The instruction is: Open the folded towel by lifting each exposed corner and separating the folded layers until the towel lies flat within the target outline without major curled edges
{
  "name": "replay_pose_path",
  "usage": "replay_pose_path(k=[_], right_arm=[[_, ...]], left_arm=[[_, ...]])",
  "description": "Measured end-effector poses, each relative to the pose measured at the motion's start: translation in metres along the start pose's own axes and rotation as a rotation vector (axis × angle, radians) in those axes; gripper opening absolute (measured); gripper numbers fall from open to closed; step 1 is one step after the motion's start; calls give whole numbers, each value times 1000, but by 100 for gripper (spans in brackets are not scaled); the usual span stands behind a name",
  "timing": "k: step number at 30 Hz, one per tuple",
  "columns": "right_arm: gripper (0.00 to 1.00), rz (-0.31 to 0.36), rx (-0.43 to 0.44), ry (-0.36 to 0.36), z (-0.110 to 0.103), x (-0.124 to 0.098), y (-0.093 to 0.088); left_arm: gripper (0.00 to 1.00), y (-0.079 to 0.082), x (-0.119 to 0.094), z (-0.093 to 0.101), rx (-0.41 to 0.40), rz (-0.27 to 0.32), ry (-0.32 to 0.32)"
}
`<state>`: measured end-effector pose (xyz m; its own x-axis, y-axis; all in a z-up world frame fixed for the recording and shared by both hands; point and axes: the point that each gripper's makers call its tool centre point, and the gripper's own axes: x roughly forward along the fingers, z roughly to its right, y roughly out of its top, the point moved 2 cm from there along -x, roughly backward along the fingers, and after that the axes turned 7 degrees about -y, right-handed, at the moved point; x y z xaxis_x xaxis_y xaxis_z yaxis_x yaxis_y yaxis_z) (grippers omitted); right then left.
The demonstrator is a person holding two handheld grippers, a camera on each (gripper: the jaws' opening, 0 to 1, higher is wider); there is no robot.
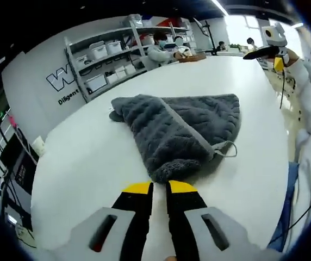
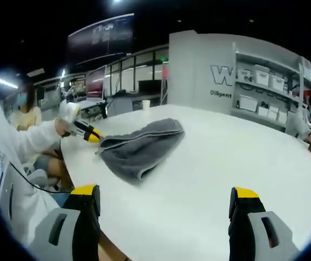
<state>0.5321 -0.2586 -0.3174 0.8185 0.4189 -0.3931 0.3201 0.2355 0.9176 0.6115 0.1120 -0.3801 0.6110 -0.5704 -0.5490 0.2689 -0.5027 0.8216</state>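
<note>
Together, our left hand-held gripper (image 1: pixel 159 187) pinched the folded grey towel (image 1: pixel 182 128)'s corner; our right hand-held gripper (image 2: pixel 166 198) waited apart.

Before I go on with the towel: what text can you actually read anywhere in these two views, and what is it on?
"W": large letter on the grey wall panel beside the shelving; cut off past that letter in both views.
"Diligent": small line under it in the right gripper view; the left gripper view shows only "Diligen".
Overhead screen: lettering too blurred to read.
Storage bins: no readable labels.
Towel: no readable tag.
</note>
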Motion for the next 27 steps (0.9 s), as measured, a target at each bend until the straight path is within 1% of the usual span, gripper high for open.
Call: replay_pose_path(k=[1,2,4,6,7,9,12,13,16,18,21,27], right_arm=[[99,1,1,1,0,0,0],[99,-1,-2,1,-1,1,0],[99,-6,-7,-1,-2,2,0],[99,-7,-9,0,-3,2,0],[99,-7,-9,1,-3,3,0],[99,-9,-12,2,-5,3,0],[99,-13,-21,1,-6,3,-1],[99,-14,-25,0,-7,3,0],[99,-13,-26,-5,-7,3,0],[99,-16,-30,-5,-8,3,-1],[99,-19,-32,-8,-8,2,-1],[99,-5,-29,-6,-8,0,1]], left_arm=[[15,0,-3,-1,-17,13,3],[18,1,-10,-3,-56,34,19],[27,4,-20,-8,-115,93,57],[32,8,-30,-7,-144,158,75],[34,8,-33,-5,-149,178,79],[37,6,-40,2,-147,190,91],[47,11,-46,8,-152,222,131],[52,13,-47,12,-155,236,134],[61,22,-50,23,-197,273,129],[66,29,-48,29,-218,301,122],[73,39,-45,35,-232,342,131],[85,48,-45,47,-250,374,128]])
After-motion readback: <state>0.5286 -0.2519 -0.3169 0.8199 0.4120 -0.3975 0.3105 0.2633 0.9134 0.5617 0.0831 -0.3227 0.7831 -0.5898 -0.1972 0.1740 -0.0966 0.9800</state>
